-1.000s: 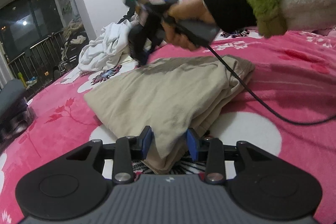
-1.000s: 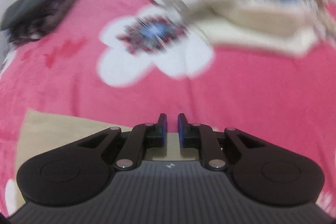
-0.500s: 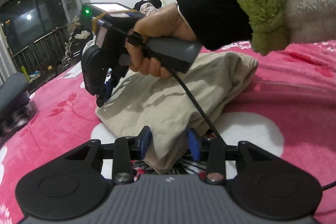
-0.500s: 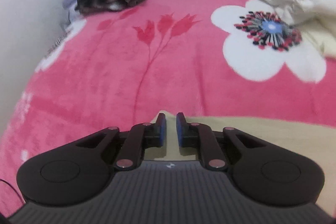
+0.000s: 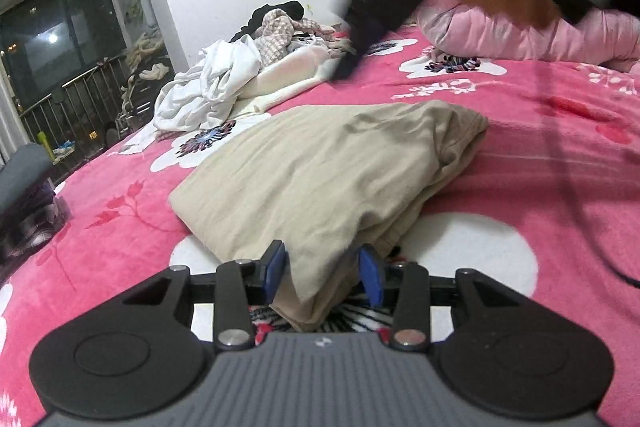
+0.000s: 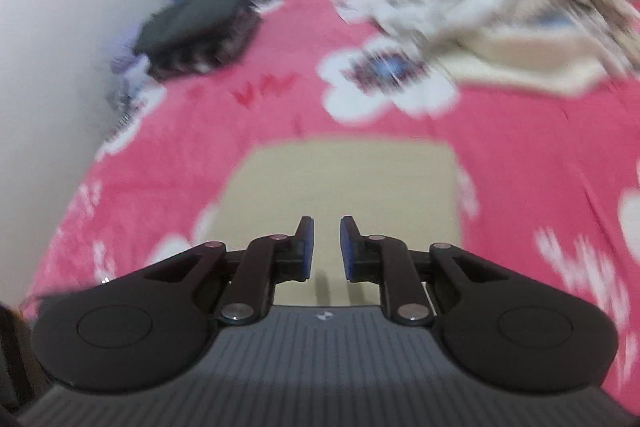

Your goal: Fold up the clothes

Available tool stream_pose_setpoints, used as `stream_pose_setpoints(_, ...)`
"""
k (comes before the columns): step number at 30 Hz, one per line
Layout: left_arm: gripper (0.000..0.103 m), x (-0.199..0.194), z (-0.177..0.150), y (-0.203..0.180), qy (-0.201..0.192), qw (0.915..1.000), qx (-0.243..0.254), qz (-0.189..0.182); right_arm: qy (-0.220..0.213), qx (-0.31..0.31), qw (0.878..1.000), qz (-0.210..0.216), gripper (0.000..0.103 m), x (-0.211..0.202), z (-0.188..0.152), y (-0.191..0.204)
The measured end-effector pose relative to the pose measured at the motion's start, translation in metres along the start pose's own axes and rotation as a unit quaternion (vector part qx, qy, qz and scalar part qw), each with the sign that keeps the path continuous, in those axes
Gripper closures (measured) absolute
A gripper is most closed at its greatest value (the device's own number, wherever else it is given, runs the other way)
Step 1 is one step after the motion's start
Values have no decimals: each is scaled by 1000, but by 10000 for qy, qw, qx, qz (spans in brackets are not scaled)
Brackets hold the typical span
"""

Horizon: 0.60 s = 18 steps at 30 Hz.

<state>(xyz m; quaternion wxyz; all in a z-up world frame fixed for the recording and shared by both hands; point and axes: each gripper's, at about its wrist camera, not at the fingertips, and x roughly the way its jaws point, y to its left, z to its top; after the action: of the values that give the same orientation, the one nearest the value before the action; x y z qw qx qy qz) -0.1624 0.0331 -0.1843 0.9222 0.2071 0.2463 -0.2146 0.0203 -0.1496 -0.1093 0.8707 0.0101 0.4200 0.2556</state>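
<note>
Where the pink flowered blanket (image 5: 540, 163) covers the bed, a folded beige garment (image 5: 328, 171) lies at the near middle, its near corner reaching between the blue pads of the left gripper (image 5: 323, 273). That gripper stands at a middling width, the cloth between its fingers and against the left pad; whether it pinches is unclear. From the right wrist view, the right gripper (image 6: 325, 247) is narrowly parted, holding nothing, above the near edge of the same beige garment (image 6: 340, 183). Bare blanket lies to the right and left of the garment. Farther off, a heap of unfolded clothes (image 5: 224, 83) sits left of centre, a dark folded stack (image 6: 196, 23) by the wall, and a pink quilt (image 5: 520, 31) far right.
</note>
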Motion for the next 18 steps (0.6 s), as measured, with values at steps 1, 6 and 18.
stream_pose_setpoints(1, 62, 0, 0, 0, 11, 10000, 16, 8, 157, 26, 9996, -215, 89, 9, -14, -5)
stream_pose_setpoints(6, 59, 0, 7, -4, 153, 9996, 230, 13, 55, 408, 9979, -508, 89, 12, -43, -22)
stream_pose_setpoints(18, 56, 2, 23, -3, 513, 9983, 264, -30, -242, -477, 9983, -226, 76, -12, -94, -10)
